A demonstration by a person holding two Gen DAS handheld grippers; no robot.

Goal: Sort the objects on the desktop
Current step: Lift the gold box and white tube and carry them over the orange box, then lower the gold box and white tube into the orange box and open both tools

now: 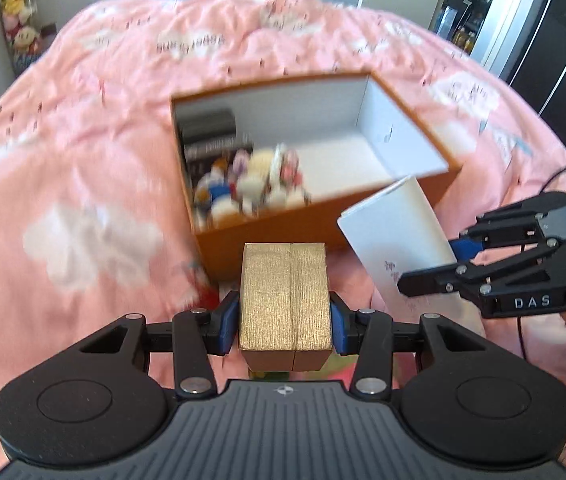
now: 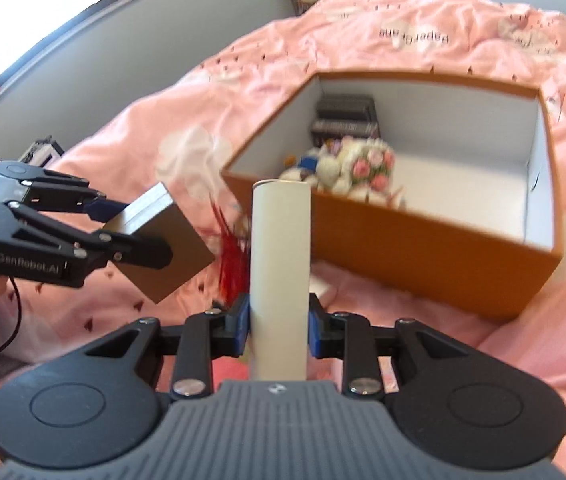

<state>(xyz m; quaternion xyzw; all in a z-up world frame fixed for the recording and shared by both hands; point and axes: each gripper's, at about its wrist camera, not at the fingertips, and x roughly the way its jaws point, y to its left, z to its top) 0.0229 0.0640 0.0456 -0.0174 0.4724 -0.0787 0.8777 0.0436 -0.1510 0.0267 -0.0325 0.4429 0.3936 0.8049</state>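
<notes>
My left gripper (image 1: 285, 322) is shut on a gold box (image 1: 285, 300) and holds it above the pink bedspread, just short of the near wall of an open orange box (image 1: 441, 188). My right gripper (image 2: 279, 326) is shut on a white flat box (image 2: 281, 264), held upright in front of the orange box (image 2: 423, 256). The orange box holds dark books (image 2: 345, 120) and several plush toys (image 2: 347, 168) at its left end. In the left wrist view the right gripper (image 1: 439, 266) and white box (image 1: 397, 236) are at the right. In the right wrist view the left gripper (image 2: 123, 228) and gold box (image 2: 163, 244) are at the left.
A pink bedspread (image 1: 83, 120) with white clouds covers the whole surface. A red tassel (image 2: 231, 256) lies on it between the two held boxes. Plush toys in a clear holder (image 1: 17, 12) stand at the far left. Dark shelving (image 1: 523, 20) is at the far right.
</notes>
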